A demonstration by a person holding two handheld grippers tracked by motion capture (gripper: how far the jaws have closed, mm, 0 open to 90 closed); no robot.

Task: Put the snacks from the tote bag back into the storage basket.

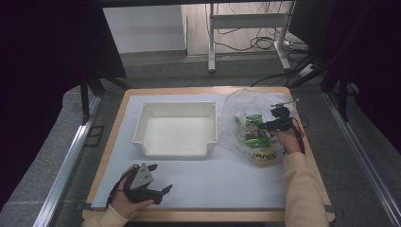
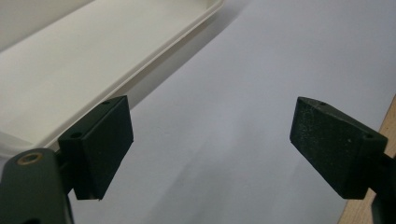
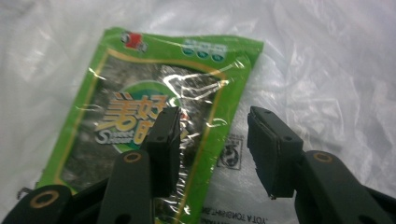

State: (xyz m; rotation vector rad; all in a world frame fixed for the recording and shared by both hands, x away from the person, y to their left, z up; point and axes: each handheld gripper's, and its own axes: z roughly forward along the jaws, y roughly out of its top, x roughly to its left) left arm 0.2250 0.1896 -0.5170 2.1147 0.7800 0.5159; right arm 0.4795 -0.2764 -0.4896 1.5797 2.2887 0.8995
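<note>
High view: overhead, faces forward-down. Gripper views: close-up; left shares white rectangular plastic tray (image 1: 176, 128) (image 2: 93, 60).

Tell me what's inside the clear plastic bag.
The plastic bag holds green snack packets and a white packet nearer the person. The crinkled film and the right gripper hide anything beneath them.
</note>
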